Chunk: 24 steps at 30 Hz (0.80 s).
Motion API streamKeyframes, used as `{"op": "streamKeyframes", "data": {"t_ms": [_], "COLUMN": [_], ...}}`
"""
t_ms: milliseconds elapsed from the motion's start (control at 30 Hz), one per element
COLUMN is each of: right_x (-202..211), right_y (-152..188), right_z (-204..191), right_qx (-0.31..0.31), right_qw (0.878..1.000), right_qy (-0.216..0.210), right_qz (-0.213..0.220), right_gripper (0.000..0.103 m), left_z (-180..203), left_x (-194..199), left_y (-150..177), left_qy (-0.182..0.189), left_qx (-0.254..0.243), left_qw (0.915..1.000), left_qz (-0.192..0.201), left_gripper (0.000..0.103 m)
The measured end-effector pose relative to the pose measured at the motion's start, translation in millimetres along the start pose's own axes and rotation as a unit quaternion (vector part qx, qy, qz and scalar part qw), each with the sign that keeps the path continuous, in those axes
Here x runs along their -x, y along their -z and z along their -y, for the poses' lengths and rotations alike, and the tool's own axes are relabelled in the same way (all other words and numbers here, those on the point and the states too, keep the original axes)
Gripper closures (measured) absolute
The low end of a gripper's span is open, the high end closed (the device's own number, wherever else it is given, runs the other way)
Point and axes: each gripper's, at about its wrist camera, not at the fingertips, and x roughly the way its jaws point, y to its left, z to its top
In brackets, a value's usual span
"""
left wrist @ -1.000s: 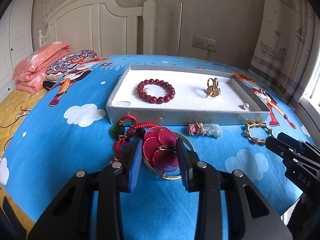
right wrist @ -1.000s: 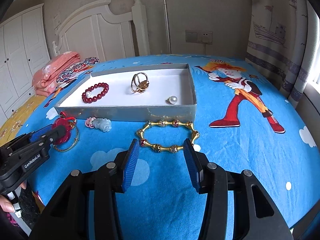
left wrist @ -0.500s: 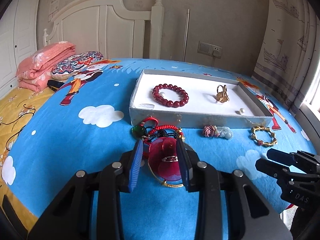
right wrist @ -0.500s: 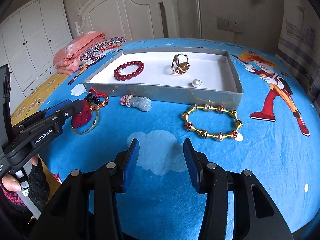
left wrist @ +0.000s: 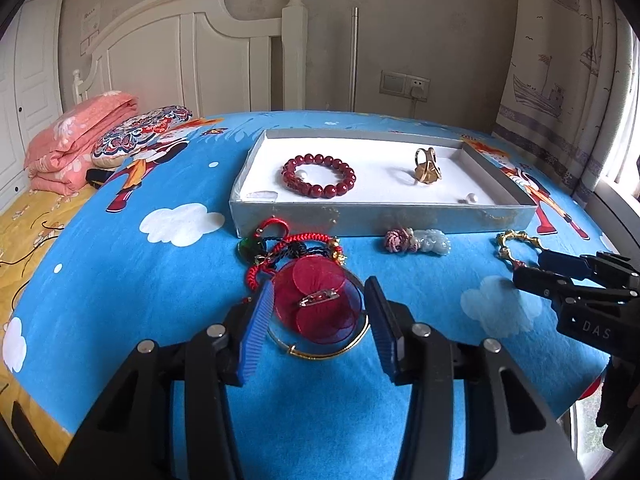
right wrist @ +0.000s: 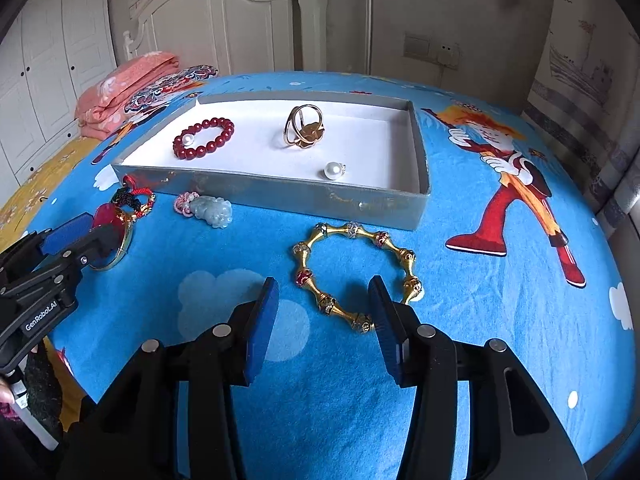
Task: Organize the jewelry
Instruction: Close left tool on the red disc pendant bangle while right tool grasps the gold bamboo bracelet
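Observation:
A red petal flower on a gold hoop lies on the blue bedspread between the fingers of my left gripper, whose jaws are opening; the pads do not press it. A red cord charm and a jade pendant with a pink knot lie before the grey tray. In the tray sit a red bead bracelet, a gold ring and a pearl. My right gripper is open over the near part of a gold bamboo bracelet.
A folded pink quilt and a patterned pillow lie far left by the white headboard. Curtains hang at the right. The bed's near edge runs just below both grippers. A person's hand shows at lower left.
The left jaws have widened around the red flower hoop. The right gripper has swung and come closer to the gold bracelet, whose near part now lies between its fingers.

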Motion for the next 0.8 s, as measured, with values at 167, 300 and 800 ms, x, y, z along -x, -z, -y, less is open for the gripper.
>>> {"op": "streamKeyframes", "data": {"t_ms": [167,300,800], "right_x": [9.8,3.4,6.0], "right_y": [11.0,7.7,18.1], "right_z": [-25.5,-32.1,-32.5], "right_qx": [0.032,0.041,0.05], "right_qw": [0.999,0.999,0.997], "right_qy": [-0.033,-0.023,-0.015], "right_qz": [0.004,0.02,0.062], "right_gripper": [0.077,0.079,0.093], "left_z": [-4.7,-8.1,-10.5], "left_x": [-3.1,1.1,12.5], "left_y": [0.2,0.3,8.2], "left_qy": [-0.015,0.003,0.01], "left_qx": [0.005,0.008,0.012], "left_qw": [0.9999,0.9999,0.9998], "left_qz": [0.002,0.005,0.016], "left_gripper": [0.058,0.057,0.049]}}
